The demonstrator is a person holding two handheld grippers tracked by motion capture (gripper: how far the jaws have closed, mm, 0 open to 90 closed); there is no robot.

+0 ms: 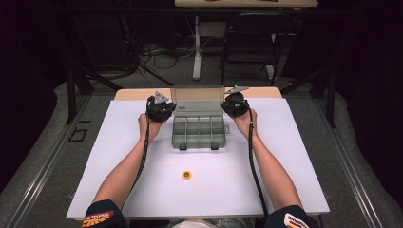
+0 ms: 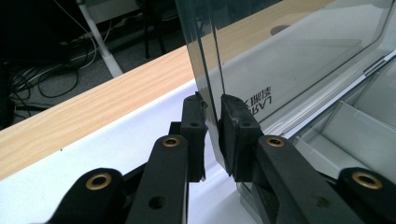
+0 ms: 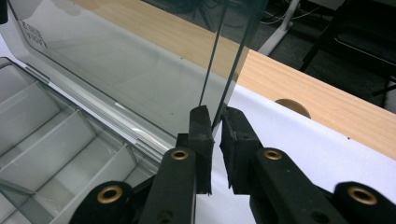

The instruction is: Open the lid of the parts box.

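Note:
A clear grey plastic organiser box [image 1: 197, 129] stands open at the far middle of the white sheet, its lid [image 1: 197, 99] raised upright. My left gripper [image 1: 170, 108] is shut on the lid's left edge; in the left gripper view the pads [image 2: 236, 121] of that gripper [image 2: 212, 114] pinch the thin lid [image 2: 299, 56]. My right gripper [image 1: 225, 106] is shut on the lid's right edge, and in the right gripper view the lid [image 3: 116, 60] runs down between its tips [image 3: 215, 120]. Empty compartments [image 3: 56, 154] lie below.
A small yellow round piece [image 1: 187, 175] lies on the white sheet [image 1: 119, 156] nearer the person. The wooden table edge [image 2: 93, 116] runs behind the box, with a round hole [image 3: 292, 106] in it. A chair [image 1: 252, 38] and table legs stand farther back.

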